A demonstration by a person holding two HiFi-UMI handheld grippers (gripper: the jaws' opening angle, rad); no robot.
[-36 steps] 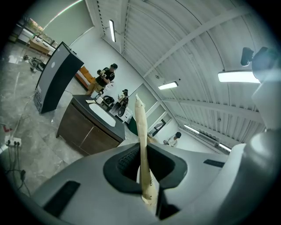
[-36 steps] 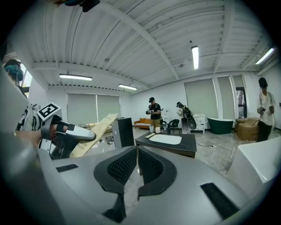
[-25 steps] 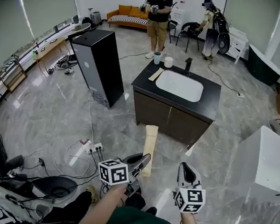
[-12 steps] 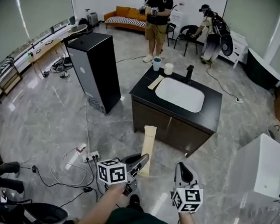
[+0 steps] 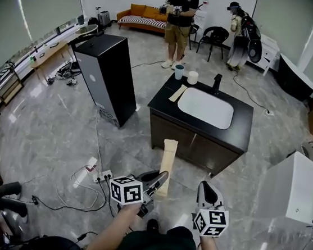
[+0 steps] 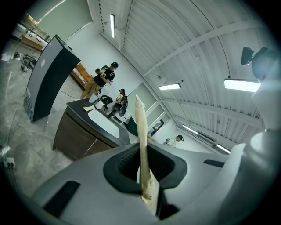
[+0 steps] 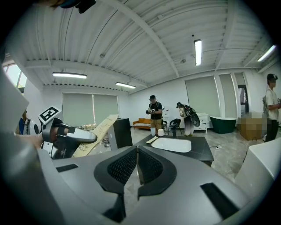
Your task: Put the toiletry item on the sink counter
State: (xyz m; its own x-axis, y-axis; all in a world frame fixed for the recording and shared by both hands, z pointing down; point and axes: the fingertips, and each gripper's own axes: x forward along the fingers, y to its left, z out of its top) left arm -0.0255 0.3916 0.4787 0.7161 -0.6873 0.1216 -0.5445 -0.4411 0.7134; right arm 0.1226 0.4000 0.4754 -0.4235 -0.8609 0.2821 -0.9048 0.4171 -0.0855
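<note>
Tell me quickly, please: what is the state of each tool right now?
Left tool: closed on the toiletry item, a long beige pack.
Right tool: closed, holding nothing.

Beige toiletry box, blk counter

The counter stood ahead of you, with the basin set in its middle and the faucet behind that. A cup and a roll sat at its far left corner. The cabinet stood left of the counter, and a person stood behind it. The box in your left gripper reached out between you and the counter.
</note>
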